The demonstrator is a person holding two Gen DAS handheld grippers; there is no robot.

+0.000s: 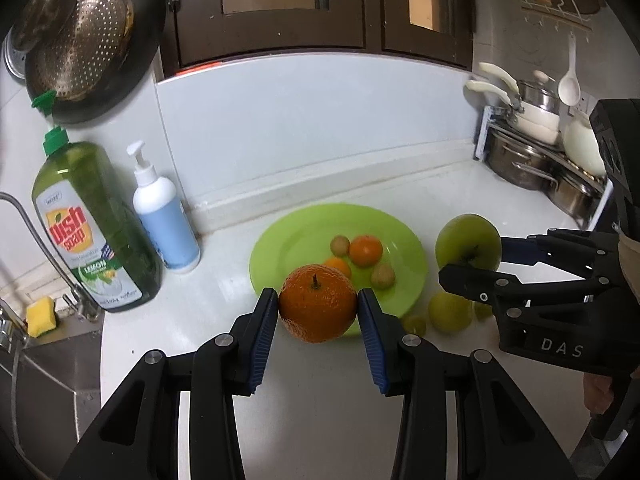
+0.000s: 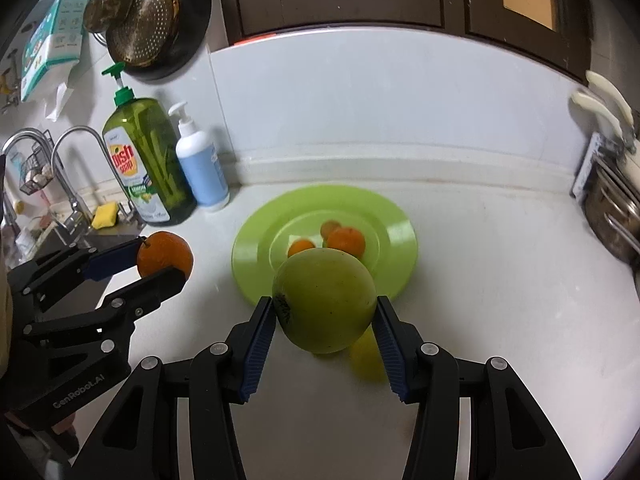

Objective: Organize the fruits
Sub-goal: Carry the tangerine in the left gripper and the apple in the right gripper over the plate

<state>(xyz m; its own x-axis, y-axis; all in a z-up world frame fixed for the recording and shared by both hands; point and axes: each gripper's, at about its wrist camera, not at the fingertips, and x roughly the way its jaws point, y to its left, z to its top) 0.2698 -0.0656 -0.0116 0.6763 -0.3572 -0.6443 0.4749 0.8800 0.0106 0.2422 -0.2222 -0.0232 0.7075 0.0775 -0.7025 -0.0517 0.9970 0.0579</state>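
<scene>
My left gripper (image 1: pixel 318 308) is shut on a large orange (image 1: pixel 317 304) and holds it above the counter, just in front of the green plate (image 1: pixel 280 248). It also shows at the left of the right wrist view (image 2: pixel 166 258). My right gripper (image 2: pixel 325 316) is shut on a green apple (image 2: pixel 325 306), held above the counter in front of the plate (image 2: pixel 256 240). The apple also shows in the left wrist view (image 1: pixel 468 246). On the plate lie two small oranges (image 1: pixel 366 250) and two small brownish fruits (image 1: pixel 383 276). A yellow-green fruit (image 1: pixel 450 312) lies on the counter to the right of the plate.
A green dish soap bottle (image 1: pixel 92 224) and a white pump bottle (image 1: pixel 166 220) stand to the left of the plate. A sink with a tap (image 2: pixel 68 168) and a yellow sponge (image 1: pixel 40 316) is at far left. Steel pots (image 1: pixel 528 160) stand at the back right.
</scene>
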